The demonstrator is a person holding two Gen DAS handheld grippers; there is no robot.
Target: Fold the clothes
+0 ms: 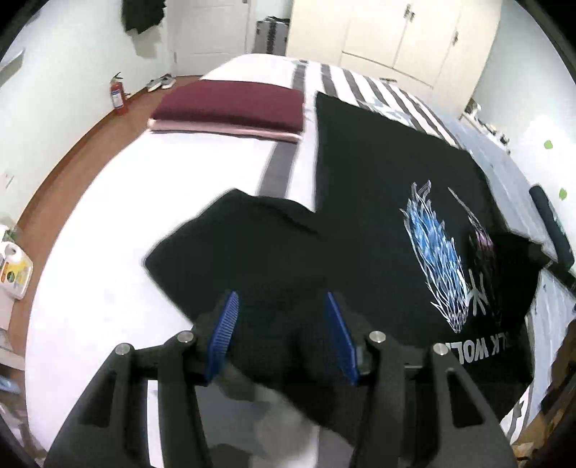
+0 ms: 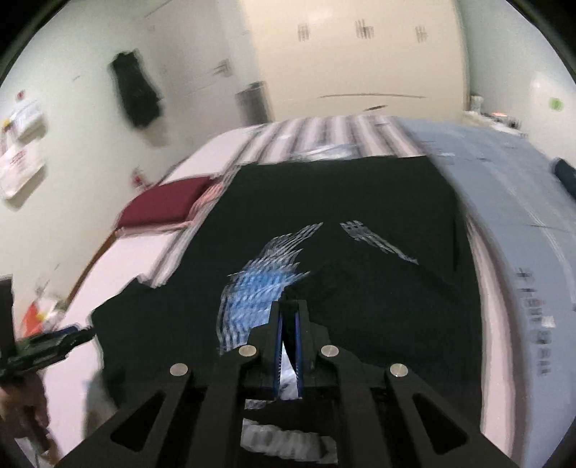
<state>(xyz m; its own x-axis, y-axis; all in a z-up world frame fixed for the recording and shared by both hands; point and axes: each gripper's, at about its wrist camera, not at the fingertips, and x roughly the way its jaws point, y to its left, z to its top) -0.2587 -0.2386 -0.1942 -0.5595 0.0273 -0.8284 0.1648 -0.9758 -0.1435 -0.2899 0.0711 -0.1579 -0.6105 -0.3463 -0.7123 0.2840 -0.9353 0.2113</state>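
A black T-shirt with a blue and white flame print lies spread on the bed. My left gripper is open, its blue pads on either side of the shirt's left sleeve. In the right wrist view the same shirt fills the middle, blurred by motion. My right gripper is shut on a fold of the shirt's right side, lifted over the print. The left gripper shows at that view's left edge.
A folded maroon garment on a pink one lies on the bed at the far left. Beyond the bed are a red fire extinguisher, a door and white wardrobes. A dark cylinder lies at the right.
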